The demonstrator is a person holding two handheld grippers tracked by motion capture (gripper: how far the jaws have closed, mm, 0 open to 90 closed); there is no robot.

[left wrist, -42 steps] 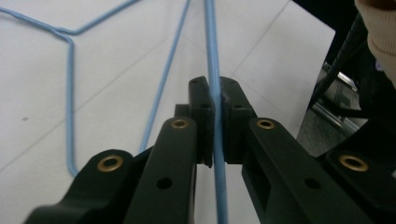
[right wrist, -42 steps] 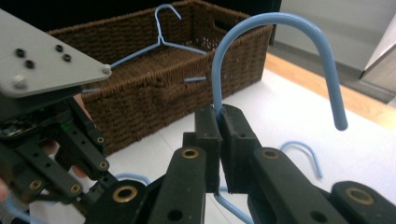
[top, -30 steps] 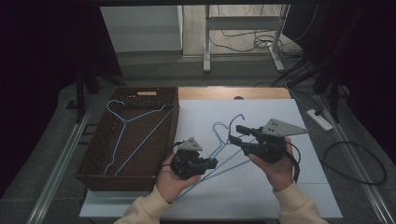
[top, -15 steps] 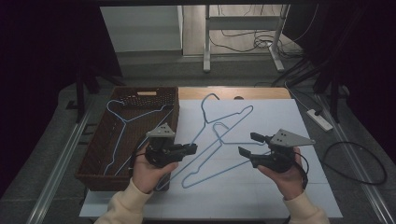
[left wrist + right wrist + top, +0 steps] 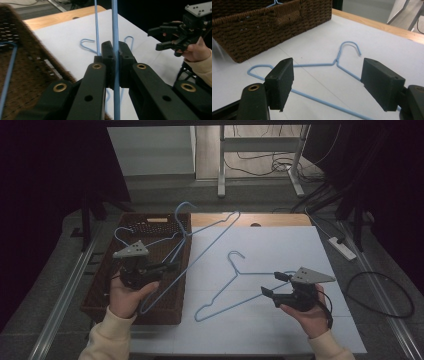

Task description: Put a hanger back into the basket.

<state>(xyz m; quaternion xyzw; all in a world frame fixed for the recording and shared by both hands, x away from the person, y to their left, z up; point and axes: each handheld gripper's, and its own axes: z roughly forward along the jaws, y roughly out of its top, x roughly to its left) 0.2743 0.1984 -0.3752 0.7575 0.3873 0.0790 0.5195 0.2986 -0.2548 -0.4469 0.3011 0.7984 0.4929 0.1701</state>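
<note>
Two thin light-blue wire hangers are in hand. One hanger [image 5: 200,245] is lifted off the surface, clamped by a lower wire between the closed jaws of the left hand-held gripper [image 5: 167,267]; it slants over the near edge of the brown woven basket [image 5: 165,312], hook uppermost. The other hanger [image 5: 235,285] lies flat on the white surface [image 5: 280,245], hook pointing away from the person, just beside the basket.

Left gripper [image 5: 167,268] raised at left, fingers [image 5: 108,57] clamped tight. Right gripper [image 5: 274,284] low at right, fingers [image 5: 283,80] just spread wide, gripping nothing.
</note>
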